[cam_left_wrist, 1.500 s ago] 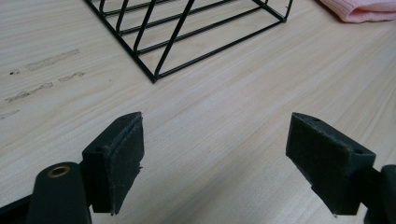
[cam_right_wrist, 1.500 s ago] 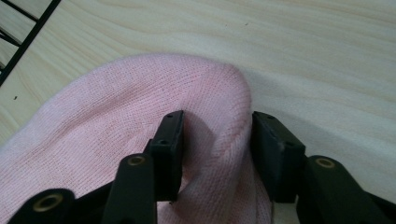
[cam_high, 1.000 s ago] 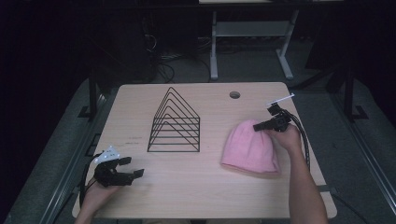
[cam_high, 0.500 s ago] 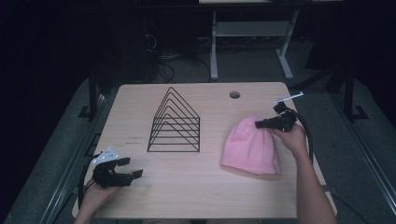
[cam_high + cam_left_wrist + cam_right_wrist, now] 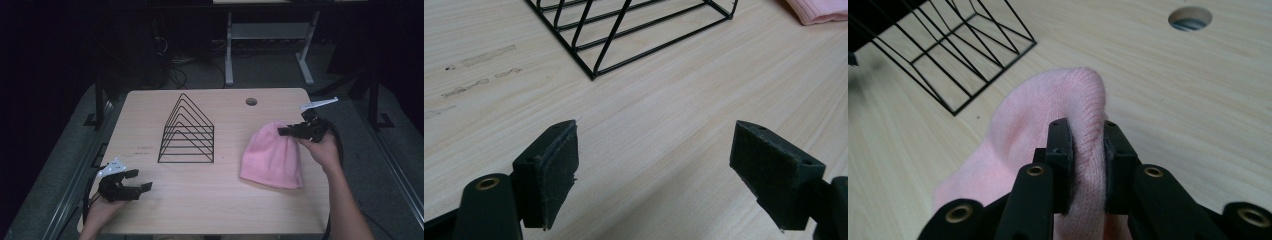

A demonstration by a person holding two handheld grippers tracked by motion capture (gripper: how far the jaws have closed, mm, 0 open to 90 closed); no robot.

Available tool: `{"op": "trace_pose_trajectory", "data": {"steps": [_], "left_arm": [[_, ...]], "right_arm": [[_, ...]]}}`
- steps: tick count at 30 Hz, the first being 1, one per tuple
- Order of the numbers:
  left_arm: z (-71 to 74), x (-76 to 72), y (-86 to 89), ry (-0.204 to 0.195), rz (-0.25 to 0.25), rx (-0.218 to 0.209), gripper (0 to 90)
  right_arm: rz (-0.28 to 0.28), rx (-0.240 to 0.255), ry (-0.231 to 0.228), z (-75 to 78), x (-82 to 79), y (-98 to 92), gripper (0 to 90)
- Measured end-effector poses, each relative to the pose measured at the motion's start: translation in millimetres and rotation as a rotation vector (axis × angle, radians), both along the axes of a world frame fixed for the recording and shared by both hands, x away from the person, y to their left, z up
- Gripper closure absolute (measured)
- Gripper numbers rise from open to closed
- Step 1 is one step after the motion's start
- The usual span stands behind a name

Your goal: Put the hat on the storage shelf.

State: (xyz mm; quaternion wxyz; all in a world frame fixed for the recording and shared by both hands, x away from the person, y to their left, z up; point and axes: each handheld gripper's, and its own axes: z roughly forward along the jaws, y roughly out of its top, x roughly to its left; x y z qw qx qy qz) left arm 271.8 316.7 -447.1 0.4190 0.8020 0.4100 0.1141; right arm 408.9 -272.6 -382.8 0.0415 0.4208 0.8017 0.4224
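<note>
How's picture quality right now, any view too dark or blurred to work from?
High view: table evenly lit, surroundings nearly black, pink beanie clear. Left gripper view: sharp, no glare. Right gripper view: right gripper and pinched knit crisp, wire rack soft toward the dark top-left corner.

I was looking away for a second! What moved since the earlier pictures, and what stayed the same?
The right gripper, shut on the crown of the pink hat, has lifted a bit, pulling that end of the hat up off the table. The rest of the hat lies where it was. The left gripper stayed put, jaws open, and the black wire rack did not move.
</note>
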Motion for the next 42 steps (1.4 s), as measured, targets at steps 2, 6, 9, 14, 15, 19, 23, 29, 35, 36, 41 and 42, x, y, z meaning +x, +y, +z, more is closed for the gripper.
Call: {"op": "trace_pose_trajectory", "data": {"steps": [2, 6, 9, 14, 15, 19, 23, 29, 35, 36, 41, 42], "left_arm": [[-0.2, 0.2, -0.6, 0.001, -0.010, 0.006, 19.4], [0.7, -1.1, -1.8, 0.002, -0.019, 0.003, 20.3], [2.1, -1.5, -1.0, -0.004, -0.025, 0.000, 20.3], [5.8, -1.9, -1.9, -0.007, -0.030, -0.011, 20.3], [7.1, -1.8, -2.7, -0.011, -0.031, -0.015, 20.3], [15.4, -0.5, -5.0, -0.026, -0.047, -0.027, 20.3], [23.6, 1.1, -6.8, -0.036, -0.066, -0.051, 20.9], [36.4, 4.8, -11.9, -0.044, -0.104, -0.051, 21.7], [53.9, 9.2, -18.2, -0.053, -0.147, -0.068, 22.6], [56.9, 10.1, -19.6, -0.056, -0.155, -0.072, 22.5], [70.6, 14.8, -28.6, -0.067, -0.190, -0.078, 22.5], [73.2, 15.7, -30.4, -0.071, -0.200, -0.074, 22.5]], "right_arm": [[0.007, 0.013, -0.016, 4.6, -4.6, -0.7, 77.3], [0.012, 0.016, -0.039, 12.3, -12.6, -0.3, 77.3], [0.020, 0.019, -0.056, 17.9, -17.7, -0.4, 77.4], [0.026, 0.031, -0.093, 29.9, -27.3, -2.2, 77.5], [0.028, 0.034, -0.100, 32.7, -29.2, -2.9, 77.4], [0.041, 0.040, -0.140, 44.6, -35.5, -4.2, 77.6], [0.050, 0.040, -0.167, 54.7, -38.4, -4.8, 77.6], [0.062, 0.038, -0.196, 67.4, -41.0, -2.2, 77.6], [0.076, 0.044, -0.223, 79.8, -42.0, -0.2, 77.6], [0.077, 0.047, -0.228, 82.5, -42.8, 0.4, 77.6], [0.093, 0.053, -0.252, 93.7, -46.5, 2.9, 77.6], [0.099, 0.055, -0.257, 96.6, -47.3, 3.4, 77.6]]}}
